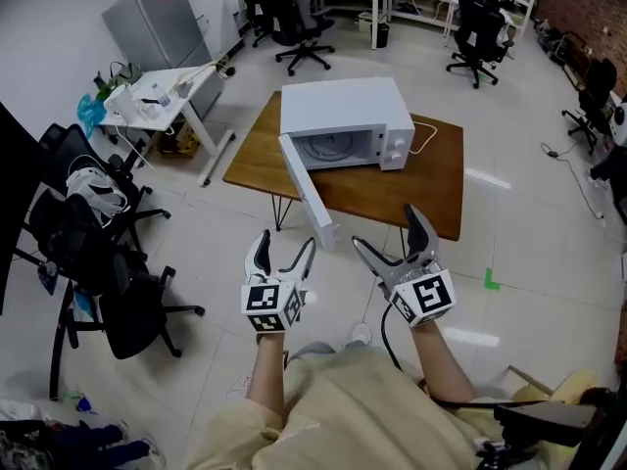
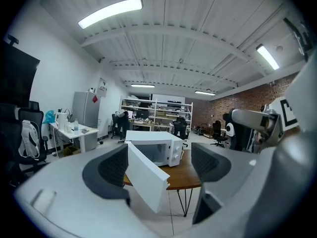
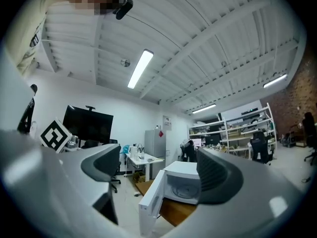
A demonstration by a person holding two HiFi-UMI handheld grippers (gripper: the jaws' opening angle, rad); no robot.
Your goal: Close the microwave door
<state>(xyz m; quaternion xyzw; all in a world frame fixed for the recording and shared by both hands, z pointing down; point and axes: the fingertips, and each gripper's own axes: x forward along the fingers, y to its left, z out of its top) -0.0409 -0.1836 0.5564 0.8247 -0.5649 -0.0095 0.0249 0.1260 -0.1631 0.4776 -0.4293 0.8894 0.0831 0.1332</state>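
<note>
A white microwave (image 1: 345,122) stands on a brown wooden table (image 1: 436,189), its door (image 1: 307,194) swung wide open toward me. My left gripper (image 1: 285,251) is open and empty, a short way in front of the door's free edge. To its right my right gripper (image 1: 394,235) is open and empty too, near the table's front edge. The left gripper view frames the door (image 2: 146,175) and the microwave (image 2: 157,150) between the jaws. In the right gripper view the door (image 3: 151,197) and the open cavity (image 3: 184,187) lie ahead, seen from low down.
A black office chair (image 1: 103,272) with bags stands at the left. Behind it are a white desk (image 1: 162,101) and a grey fridge (image 1: 162,18). More black chairs (image 1: 294,18) and shelves line the back. A cable (image 1: 426,140) runs from the microwave.
</note>
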